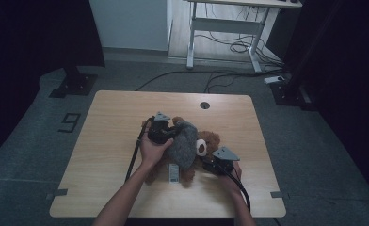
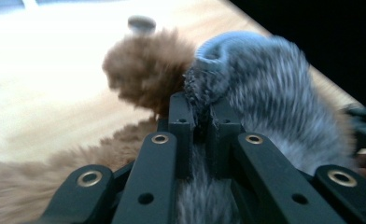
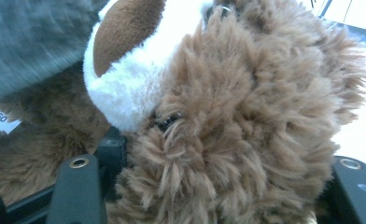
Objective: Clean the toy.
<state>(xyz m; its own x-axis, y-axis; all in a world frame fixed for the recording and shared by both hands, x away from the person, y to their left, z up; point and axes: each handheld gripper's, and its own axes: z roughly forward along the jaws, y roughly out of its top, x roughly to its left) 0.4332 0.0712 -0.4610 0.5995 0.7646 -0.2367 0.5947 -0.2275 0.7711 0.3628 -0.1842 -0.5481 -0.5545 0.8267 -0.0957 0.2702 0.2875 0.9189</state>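
Brown teddy bear (image 1: 206, 143) lying near the centre of the wooden table (image 1: 112, 117), slightly right of middle in the high view, head toward the right, a grey fuzzy garment (image 1: 182, 141) wrapped over its body. White tag (image 1: 173, 172) showing at the bear's lower edge.

Left gripper (image 1: 166, 131) at the upper left of the bear, over the top end of the grey garment. In the left gripper view, jaws nearly together, pinching the ribbed grey edge (image 2: 204, 88) at frame centre; brown plush limb (image 2: 146, 70) just beyond, upper left of the jaw tips.

Right gripper (image 1: 216, 164) at the lower right of the bear, against its head. In the right gripper view, jaws spread to either side of the bear's head (image 3: 246, 116), brown fur between them; white muzzle (image 3: 125, 88) and brown nose (image 3: 123, 32) at upper left. Clamped on the head, by the look of the fur pressed between the jaws.
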